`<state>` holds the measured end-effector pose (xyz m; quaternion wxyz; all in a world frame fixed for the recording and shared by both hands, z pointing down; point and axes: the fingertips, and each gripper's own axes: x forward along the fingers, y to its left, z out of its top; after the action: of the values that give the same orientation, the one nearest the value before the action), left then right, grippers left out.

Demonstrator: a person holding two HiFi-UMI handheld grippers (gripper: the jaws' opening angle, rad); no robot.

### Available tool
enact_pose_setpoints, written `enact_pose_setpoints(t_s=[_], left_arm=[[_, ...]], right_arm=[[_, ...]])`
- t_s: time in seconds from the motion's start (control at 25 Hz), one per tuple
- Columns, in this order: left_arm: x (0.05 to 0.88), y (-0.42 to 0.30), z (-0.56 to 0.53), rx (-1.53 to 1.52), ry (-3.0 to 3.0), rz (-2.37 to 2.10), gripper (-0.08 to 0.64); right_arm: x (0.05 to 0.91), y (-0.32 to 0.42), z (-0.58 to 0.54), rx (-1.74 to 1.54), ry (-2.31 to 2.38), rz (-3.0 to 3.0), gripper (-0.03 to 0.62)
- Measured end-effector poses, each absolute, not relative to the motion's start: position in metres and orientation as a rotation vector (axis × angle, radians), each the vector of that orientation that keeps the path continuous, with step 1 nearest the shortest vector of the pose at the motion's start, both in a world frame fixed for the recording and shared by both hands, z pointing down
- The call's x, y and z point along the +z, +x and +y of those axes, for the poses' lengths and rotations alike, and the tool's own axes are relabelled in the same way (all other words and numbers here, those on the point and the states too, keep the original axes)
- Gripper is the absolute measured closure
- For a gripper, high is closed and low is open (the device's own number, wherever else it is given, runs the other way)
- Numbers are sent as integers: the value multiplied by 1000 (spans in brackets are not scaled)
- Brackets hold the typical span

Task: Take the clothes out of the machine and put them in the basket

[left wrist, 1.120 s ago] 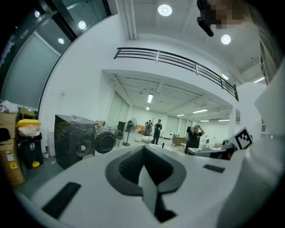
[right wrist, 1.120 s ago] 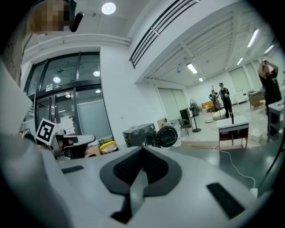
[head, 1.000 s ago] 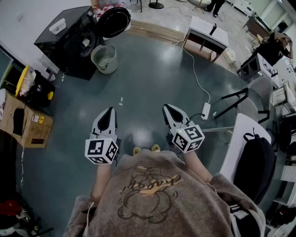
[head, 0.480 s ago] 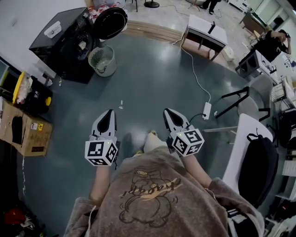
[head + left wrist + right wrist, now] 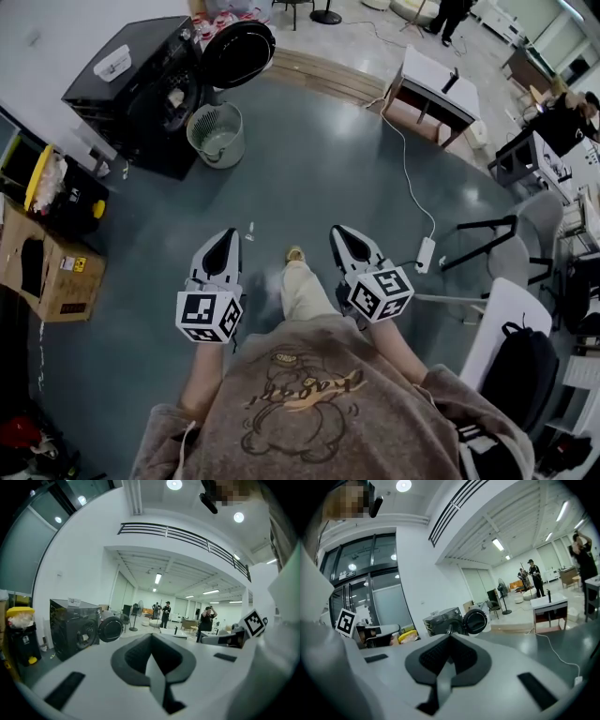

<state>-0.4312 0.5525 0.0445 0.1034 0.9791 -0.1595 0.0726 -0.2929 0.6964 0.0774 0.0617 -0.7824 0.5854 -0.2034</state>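
A basket (image 5: 228, 155) stands just beside the machine (image 5: 131, 84) (door (image 5: 239, 52) open).

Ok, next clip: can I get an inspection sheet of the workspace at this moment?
Surface: grey-green floor, with a small white scrap ahead of the person.
Job's things: black washing machine with its door open and something pale in the drum; mesh basket on the floor beside it, contents unclear.
Clutter: cardboard box; black bin with yellow lid.
Grippers: left gripper and right gripper both have their fingers shut on nothing, well short of the machine.
Cables: white cable running to a power strip.
Surroundings: small table, chair, backpack, bystander.
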Motion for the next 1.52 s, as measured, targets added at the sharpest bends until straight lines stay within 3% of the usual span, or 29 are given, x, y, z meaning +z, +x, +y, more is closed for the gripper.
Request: enact_pose_setpoints(t_s=[0.68, 1.52], left_arm=[[25, -253, 394, 209, 2851, -683, 554], [65, -91, 190, 222, 2859, -619, 554]], right_arm=[[58, -92, 516, -645, -2205, 1920, 595], [99, 52, 324, -685, -2206, 1886, 595]])
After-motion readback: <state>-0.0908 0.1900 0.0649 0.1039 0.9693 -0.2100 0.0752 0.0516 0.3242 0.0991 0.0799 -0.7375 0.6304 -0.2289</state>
